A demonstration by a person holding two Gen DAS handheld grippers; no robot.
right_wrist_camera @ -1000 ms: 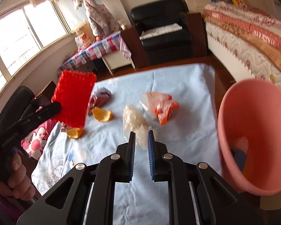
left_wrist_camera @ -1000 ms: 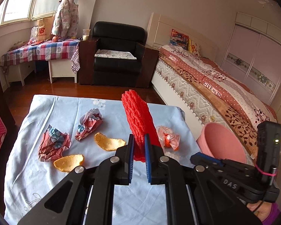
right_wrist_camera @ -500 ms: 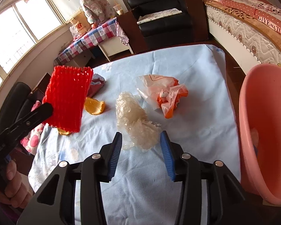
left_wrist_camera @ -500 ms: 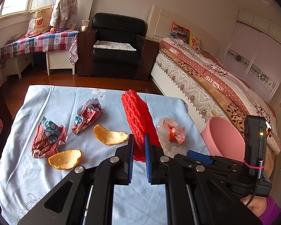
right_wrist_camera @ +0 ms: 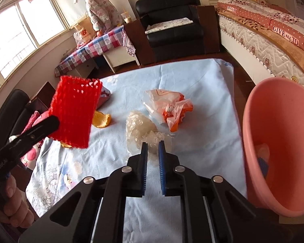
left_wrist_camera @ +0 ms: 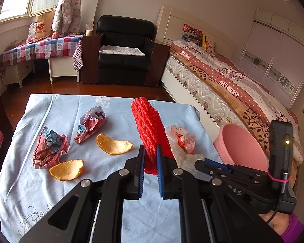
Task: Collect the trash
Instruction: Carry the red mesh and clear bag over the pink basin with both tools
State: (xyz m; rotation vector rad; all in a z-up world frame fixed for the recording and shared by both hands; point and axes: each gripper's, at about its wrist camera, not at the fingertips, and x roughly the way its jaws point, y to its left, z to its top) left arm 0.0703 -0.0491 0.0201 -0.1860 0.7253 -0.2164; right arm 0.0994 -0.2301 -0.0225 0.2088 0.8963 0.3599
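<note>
The right gripper (right_wrist_camera: 152, 151) is clamping down on the crumpled clear wrap (right_wrist_camera: 140, 130), its jaws nearly together with a fold of film caught at the tips. The left gripper (left_wrist_camera: 150, 158) is pinching the red foam net (left_wrist_camera: 149, 129) near its bottom edge, holding it upright above the blue tablecloth (left_wrist_camera: 30, 182).

The risk here: that wrap is thin and slippery, and only its near edge is sitting between the pads, so a quick lift could let it slide free. The pink bin (right_wrist_camera: 281, 141) is standing just to the right of the right gripper, so the carry is short. Swinging across, the two tools could clash, since they are working close together.

Compared with half a second back, the right jaws have just been closing: they stood wide around the wrap, and now they are pinching it. The left grip looks unchanged. Peels, paper wads and an orange bag (right_wrist_camera: 172, 109) are waiting farther out.
</note>
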